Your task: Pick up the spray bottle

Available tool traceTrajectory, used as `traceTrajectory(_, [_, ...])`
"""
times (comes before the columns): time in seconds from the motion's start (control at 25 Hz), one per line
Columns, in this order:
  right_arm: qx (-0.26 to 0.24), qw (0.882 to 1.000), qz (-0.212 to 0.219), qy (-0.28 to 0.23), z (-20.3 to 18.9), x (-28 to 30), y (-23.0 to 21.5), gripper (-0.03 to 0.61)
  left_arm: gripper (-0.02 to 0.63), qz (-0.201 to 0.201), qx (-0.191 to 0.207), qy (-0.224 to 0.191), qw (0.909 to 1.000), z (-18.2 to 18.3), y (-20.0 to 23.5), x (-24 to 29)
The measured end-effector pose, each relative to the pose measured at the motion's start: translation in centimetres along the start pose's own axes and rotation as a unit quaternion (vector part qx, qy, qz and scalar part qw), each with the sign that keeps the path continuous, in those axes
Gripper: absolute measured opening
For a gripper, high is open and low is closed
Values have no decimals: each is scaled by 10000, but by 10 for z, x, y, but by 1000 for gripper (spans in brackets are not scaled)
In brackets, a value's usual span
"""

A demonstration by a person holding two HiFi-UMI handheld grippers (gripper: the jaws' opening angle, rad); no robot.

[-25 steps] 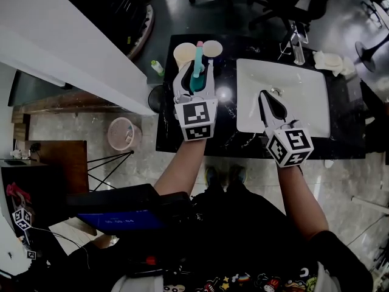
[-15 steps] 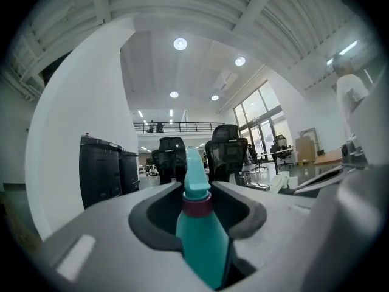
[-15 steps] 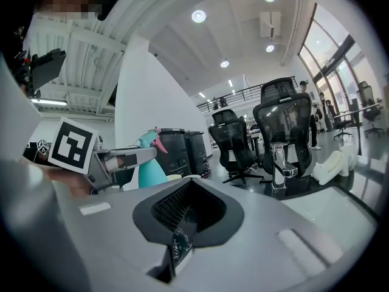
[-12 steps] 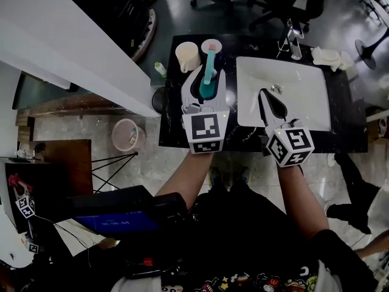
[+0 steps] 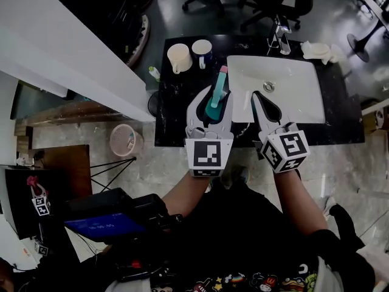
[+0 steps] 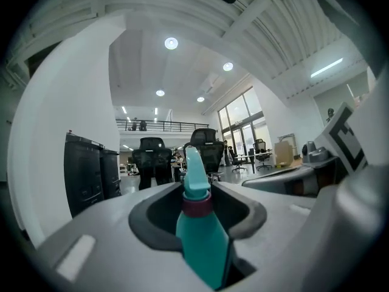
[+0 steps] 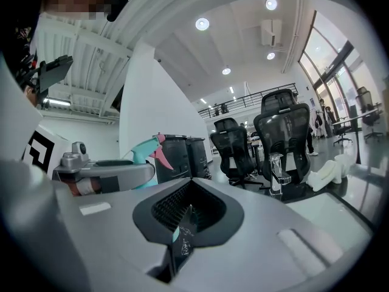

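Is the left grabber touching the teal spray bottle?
Touching. In the left gripper view, the left gripper's fingers close on the spray bottle's body from both sides, with no gap showing.

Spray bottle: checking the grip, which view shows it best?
The left gripper view: the spray bottle fills the centre, clamped in the left gripper. The head view shows it small, from above; the right gripper view catches only its nozzle and pink trigger.

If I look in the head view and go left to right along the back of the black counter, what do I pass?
Cream mug → round cup → faucet → crumpled white cloth.
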State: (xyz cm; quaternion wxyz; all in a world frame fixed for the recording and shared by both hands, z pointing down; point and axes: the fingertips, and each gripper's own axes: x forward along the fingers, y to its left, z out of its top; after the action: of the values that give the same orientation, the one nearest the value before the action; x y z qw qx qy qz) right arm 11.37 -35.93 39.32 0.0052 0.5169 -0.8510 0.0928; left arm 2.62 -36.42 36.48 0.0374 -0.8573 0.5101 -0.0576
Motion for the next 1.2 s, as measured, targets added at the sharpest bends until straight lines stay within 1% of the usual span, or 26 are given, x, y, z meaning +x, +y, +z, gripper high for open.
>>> traceTrajectory(0.04, [-8, 10000, -8, -3, 0, -3, 0, 25, 152, -43, -8, 0, 10000, -1, -3, -1])
traceTrajectory(0.16, [-17, 10000, -38, 3, 0, -11, -1, 25, 152, -218, 129, 68, 9997, -10, -15, -3])
traceTrajectory(0.28, [20, 10000, -58, 33, -6, -17, -2, 25, 152, -467, -85, 119, 9988, -16, -30, -9])
traceTrajectory(0.48, [-27, 9999, -135, 70, -9, -18, -6, 23, 152, -694, -129, 135, 9974, -17, -45, -10])
traceTrajectory(0.72, [-87, 9999, -95, 45, -3, -18, -4, 23, 152, -742, -141, 112, 9971, -11, -49, -6])
traceTrajectory(1.04, [-142, 9999, -2, 48, 0, -22, 3, 23, 152, -651, -217, 38, 9976, -4, -44, -9])
traceTrajectory(1.2, [-150, 9999, 39, -4, 3, -26, 6, 23, 152, -560, -51, 54, 9984, -3, -43, -11])
